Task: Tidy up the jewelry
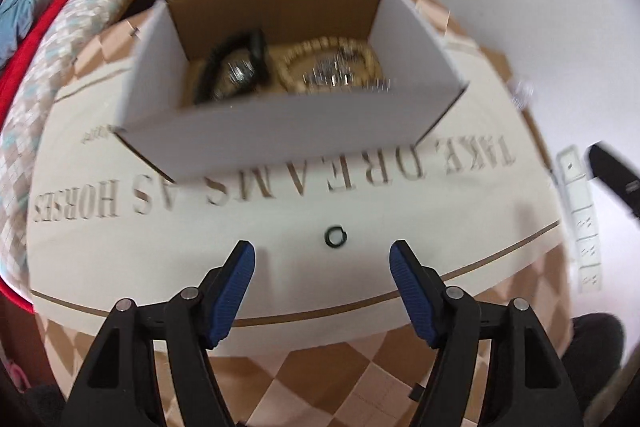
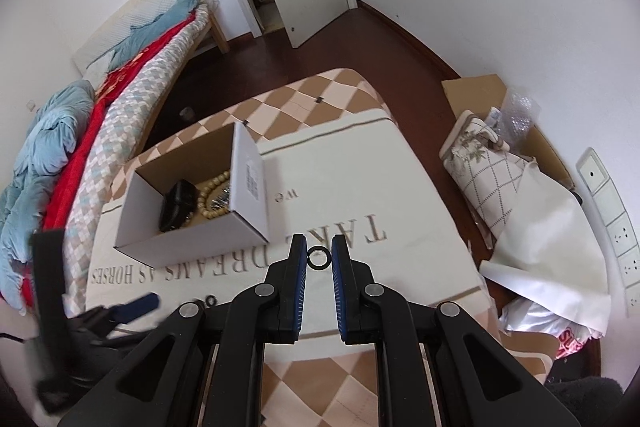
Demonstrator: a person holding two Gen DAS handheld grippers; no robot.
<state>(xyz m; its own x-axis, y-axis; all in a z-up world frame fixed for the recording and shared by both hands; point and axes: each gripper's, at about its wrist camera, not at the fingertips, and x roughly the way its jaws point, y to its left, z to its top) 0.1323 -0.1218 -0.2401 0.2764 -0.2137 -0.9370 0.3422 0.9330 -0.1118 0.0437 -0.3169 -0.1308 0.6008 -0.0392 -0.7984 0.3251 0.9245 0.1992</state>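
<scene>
Your left gripper (image 1: 322, 261) is hanging over the cream cloth (image 1: 440, 219) with its blue pads spread wide and nothing between them. Just ahead of the fingertips, a touch toward the right pad, a small dark ring (image 1: 335, 237) lies flat on the cloth, apart from both pads. Farther out past that ring sits the white cardboard box (image 1: 280, 131), open at the top, and inside it you can make out a black band (image 1: 240, 55) on the left and a loop of pale wooden beads (image 1: 332, 61) on the right with something silvery and blurred in the middle; I can't tell what that is. The whole left view is smeared, so don't trust the fine detail there. Your right gripper (image 2: 319, 247) is nearly closed, and there's a second black ring (image 2: 319, 257) sitting right between its fingertips, upright so you look through the hole. It looks pinched between the two pads, touching both. From this claw the box (image 2: 192, 239) is ahead and off to the left, with the printed lettering on the cloth (image 2: 400, 187) running under the tips. Down at the lower left of the right view you can see your other gripper (image 2: 136, 307), blurred, with the first ring (image 2: 210, 301) on the cloth just beside its blue pad.
</scene>
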